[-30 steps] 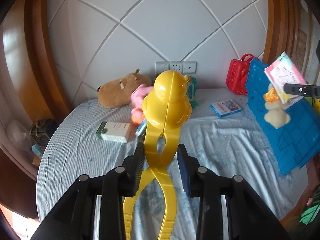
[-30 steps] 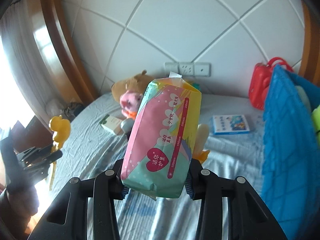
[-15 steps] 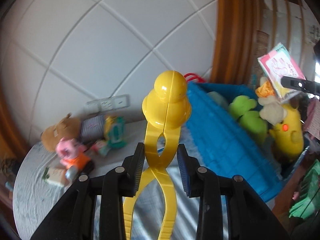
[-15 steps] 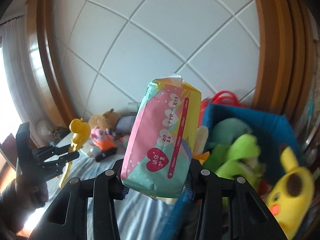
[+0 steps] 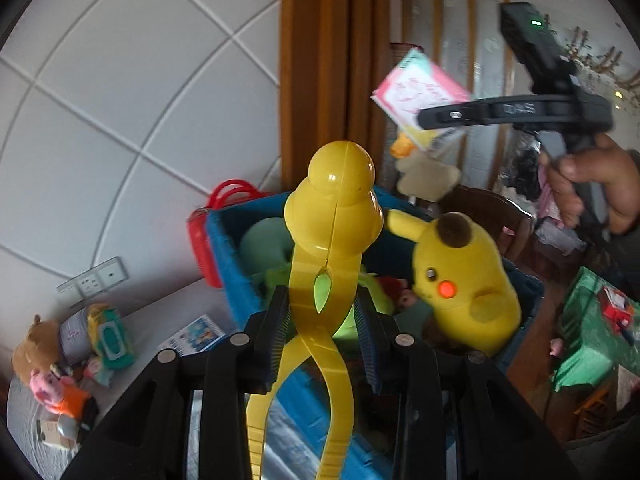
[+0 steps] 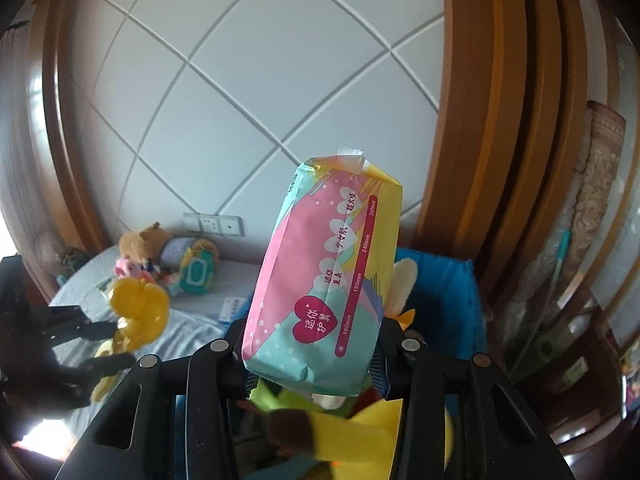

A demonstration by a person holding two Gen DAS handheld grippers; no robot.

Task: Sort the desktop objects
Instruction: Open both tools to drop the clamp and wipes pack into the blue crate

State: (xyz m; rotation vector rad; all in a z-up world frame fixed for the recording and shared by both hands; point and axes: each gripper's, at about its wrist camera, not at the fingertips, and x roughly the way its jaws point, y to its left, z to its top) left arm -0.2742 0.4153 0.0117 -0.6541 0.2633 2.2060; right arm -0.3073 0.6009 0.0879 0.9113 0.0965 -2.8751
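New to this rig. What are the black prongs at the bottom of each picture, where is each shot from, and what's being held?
There is no robot arm: a person carries a handheld two-finger gripper in each hand, and a fisheye camera on each looks along its fingers. Those are the black prongs.

The left camera's picture shows the left gripper shut on a yellow plastic duck-headed tong. The right camera's shows the right gripper shut on a soft pink-and-teal sanitary pad packet.

Both hang over a blue fabric bin that holds a yellow plush Pikachu toy and green plush toys. Behind lies a cloth-covered table with plush toys, packets and a small card.
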